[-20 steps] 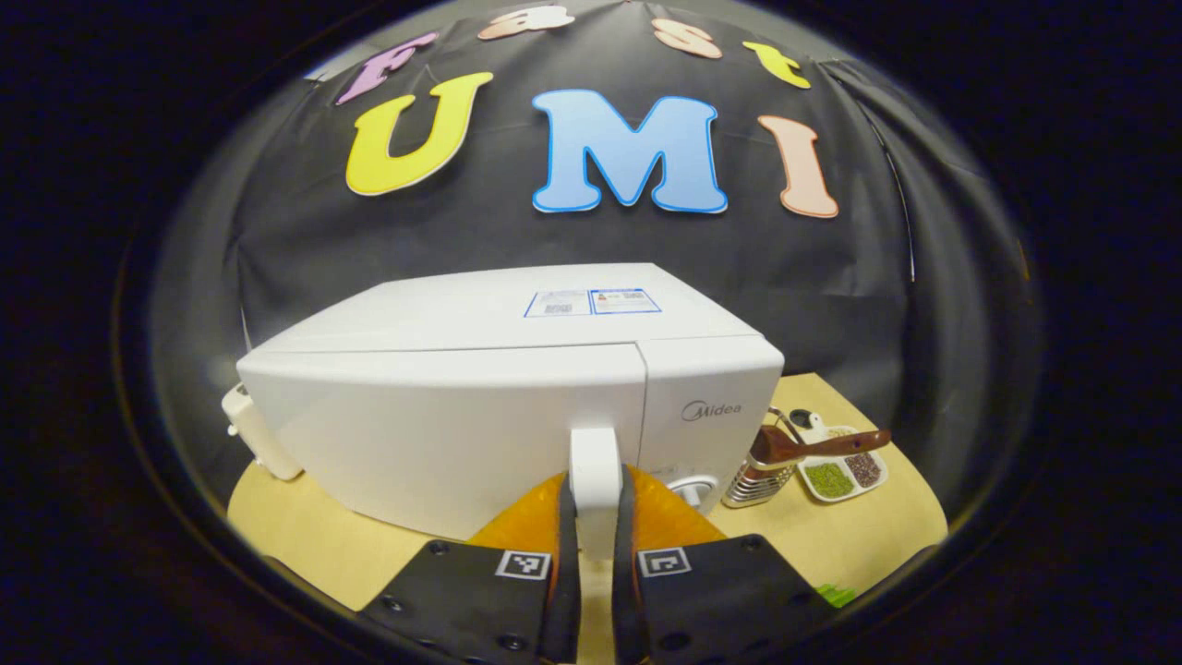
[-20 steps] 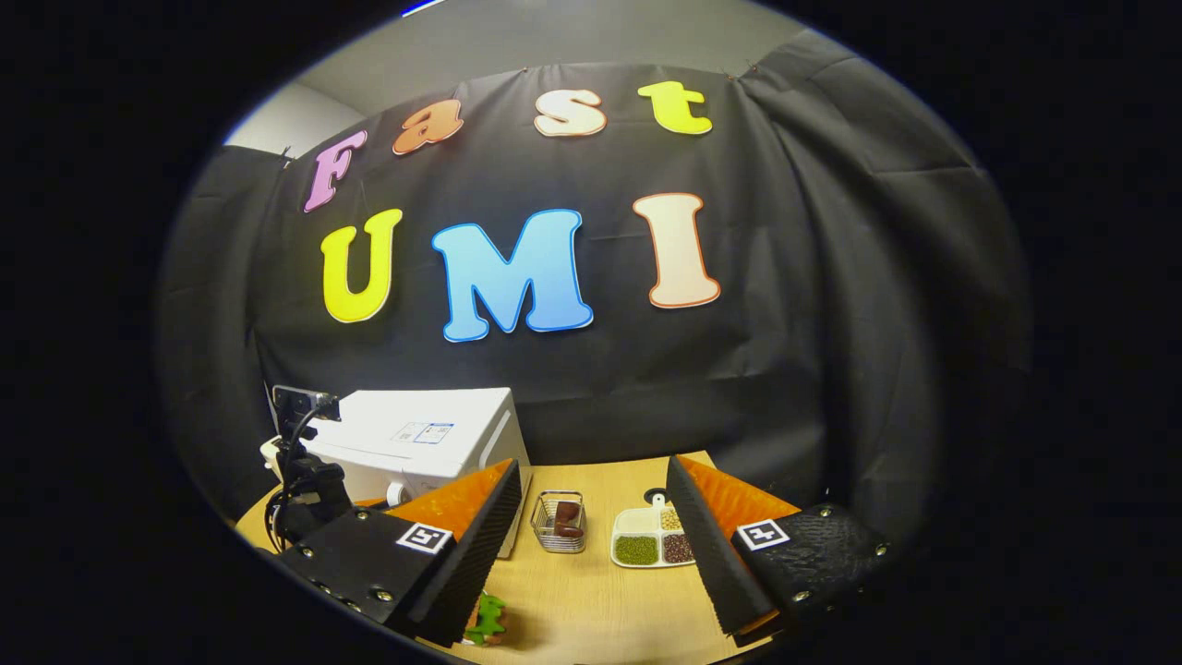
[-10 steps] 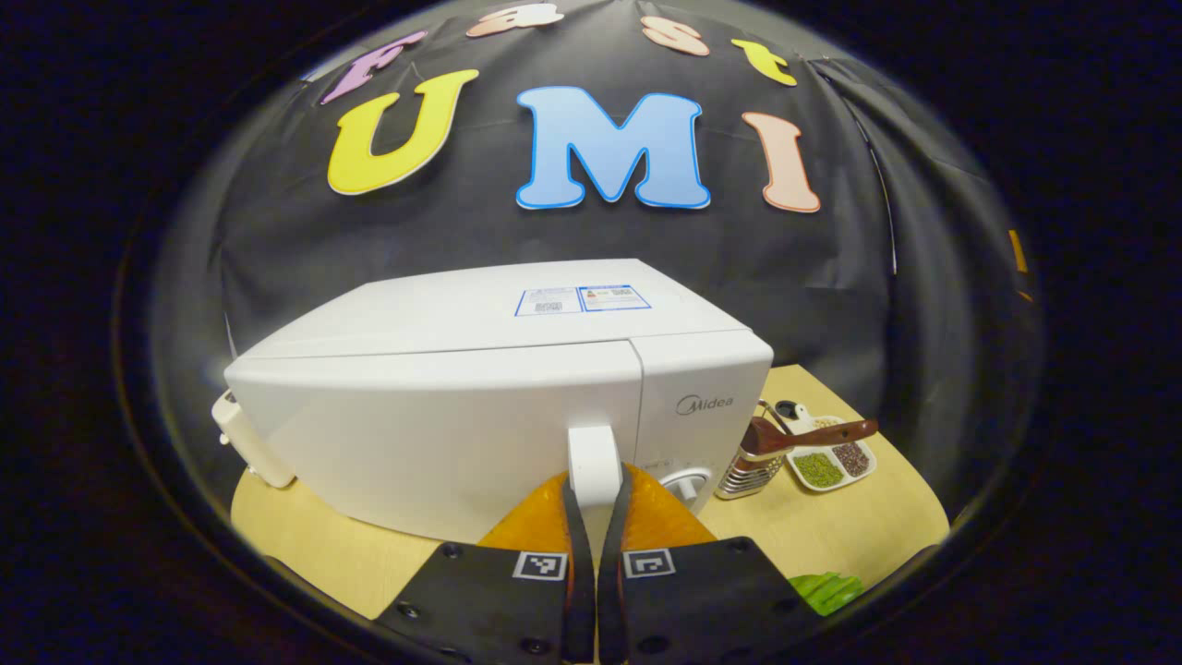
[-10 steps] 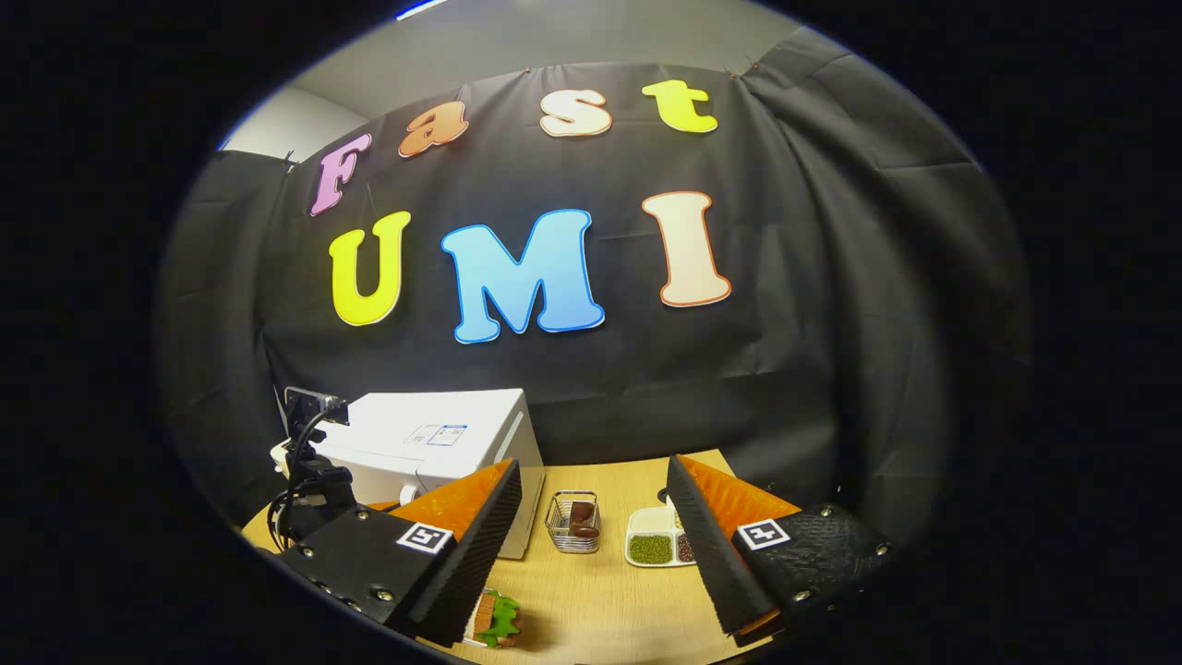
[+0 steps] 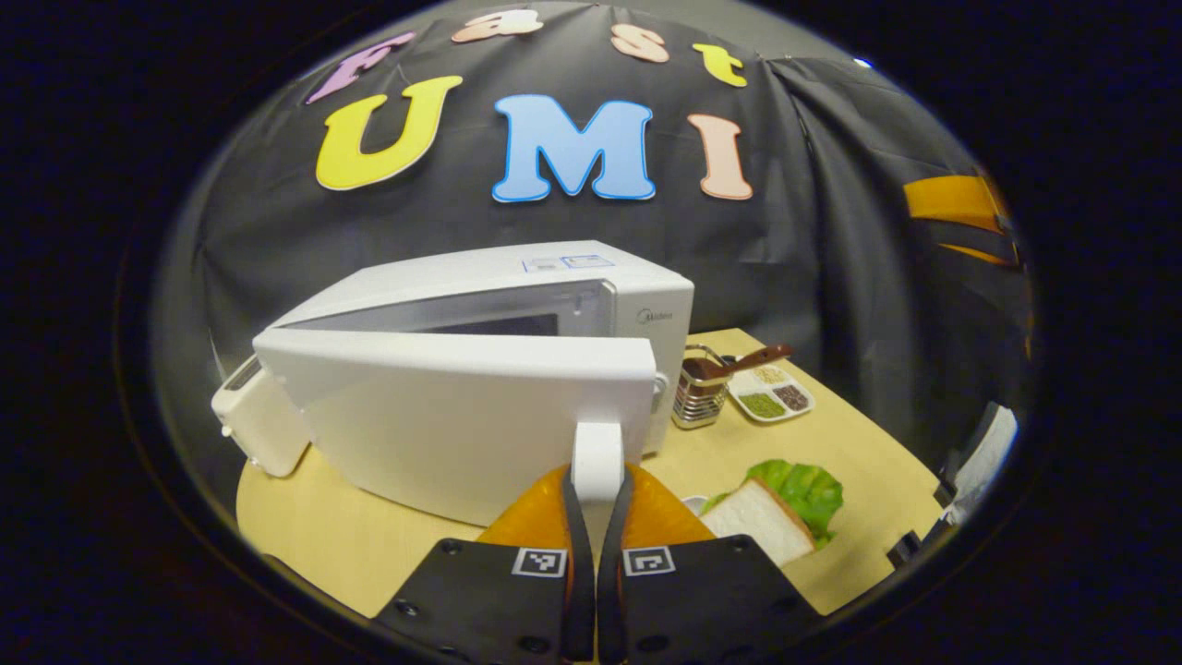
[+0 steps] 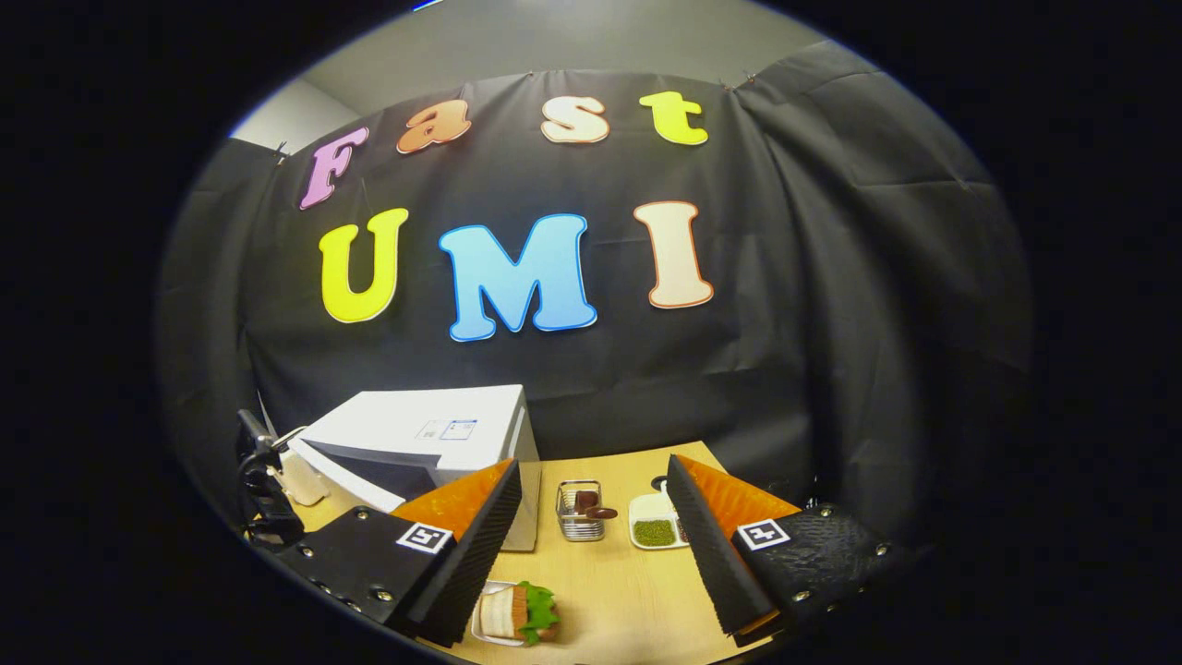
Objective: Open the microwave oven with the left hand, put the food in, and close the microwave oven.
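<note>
The white microwave stands on the wooden table with its door swung partly open, showing the dark cavity behind. My left gripper is shut on the door's white handle. The food, a sandwich of bread and lettuce, lies on the table to the right of that gripper. In the right gripper view the sandwich sits on a small white plate, low between the spread fingers. My right gripper hangs open above the table with nothing in it. The microwave and left gripper stand at far left.
A metal wire basket holding a brown utensil and a white divided tray of beans stand right of the microwave. A small white box sits at its left side. Black cloth walls close off the back.
The microwave door has swung out from shut to partly open, with my left gripper still on the handle. The sandwich has come further into both views. The right gripper stays open.
</note>
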### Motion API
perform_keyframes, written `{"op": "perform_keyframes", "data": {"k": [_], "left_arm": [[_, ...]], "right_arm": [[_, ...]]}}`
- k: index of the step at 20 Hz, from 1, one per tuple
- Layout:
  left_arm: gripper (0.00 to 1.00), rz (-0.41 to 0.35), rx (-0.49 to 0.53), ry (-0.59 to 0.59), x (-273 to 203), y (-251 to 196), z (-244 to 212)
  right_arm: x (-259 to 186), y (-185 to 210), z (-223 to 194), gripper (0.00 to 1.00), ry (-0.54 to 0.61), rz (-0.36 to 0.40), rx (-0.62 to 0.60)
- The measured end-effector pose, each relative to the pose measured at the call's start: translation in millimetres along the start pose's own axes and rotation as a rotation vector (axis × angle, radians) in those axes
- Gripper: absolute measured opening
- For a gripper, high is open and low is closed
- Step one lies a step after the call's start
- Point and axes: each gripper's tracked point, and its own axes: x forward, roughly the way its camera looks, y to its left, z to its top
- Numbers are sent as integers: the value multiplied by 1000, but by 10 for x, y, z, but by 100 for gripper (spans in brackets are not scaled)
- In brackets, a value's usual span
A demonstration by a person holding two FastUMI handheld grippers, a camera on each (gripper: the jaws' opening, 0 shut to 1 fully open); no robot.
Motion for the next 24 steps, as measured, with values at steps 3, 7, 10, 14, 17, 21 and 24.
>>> {"op": "perform_keyframes", "data": {"k": [3, 7, 10, 14, 17, 21, 24], "left_arm": [[8, -56, 46, 16, -460, 138, -232], [8, -80, 66, 29, -1007, 438, -520], [8, -100, 73, 16, -1364, 679, -715], [8, -71, 99, 25, -1723, 1118, -935], [8, -40, 95, 39, -1978, 1473, -1075], [8, 27, 110, 55, -2226, 1963, -1224], [8, 69, 107, 56, -2324, 2269, -1281]], "right_arm": [[-119, 297, -74, 96, 15, 11, 0], [-249, 690, -159, 96, 23, 30, -6], [-330, 914, -226, 96, 32, 39, 4], [-378, 1084, -322, 96, 47, 41, -3], [-345, 1126, -430, 96, 86, 41, -22], [-283, 1121, -531, 96, 129, 41, -54], [-227, 1119, -622, 96, 156, 27, -38]]}}
